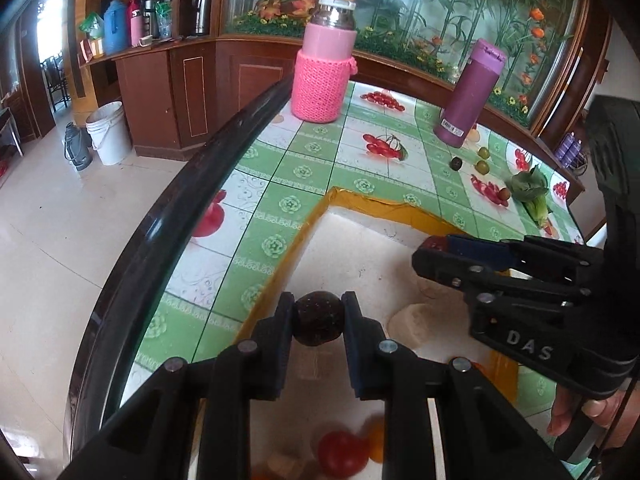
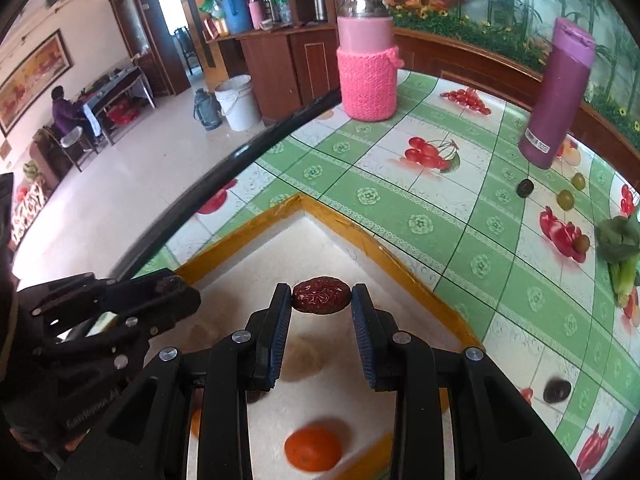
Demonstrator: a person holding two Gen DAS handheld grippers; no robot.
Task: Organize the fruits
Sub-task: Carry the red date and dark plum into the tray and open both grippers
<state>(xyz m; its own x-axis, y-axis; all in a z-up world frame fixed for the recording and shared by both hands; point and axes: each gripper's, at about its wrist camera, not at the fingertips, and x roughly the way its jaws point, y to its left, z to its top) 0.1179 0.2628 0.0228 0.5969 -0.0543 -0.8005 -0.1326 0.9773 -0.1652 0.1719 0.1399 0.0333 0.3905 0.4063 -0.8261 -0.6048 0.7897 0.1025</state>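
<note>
Fruits in both claws: dark round fruit [image 1: 319, 319] pinched by left claw [image 1: 319, 320], red date [image 2: 321, 295] by right claw [image 2: 321, 296].

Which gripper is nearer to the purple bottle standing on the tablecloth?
Right. The right gripper, shut on a red date, is on the purple bottle's side of the tray. The left gripper, shut on a dark round fruit, is farther.

Both wrist cameras look steeply down, close over the same tray [image 1: 316, 216]
</note>
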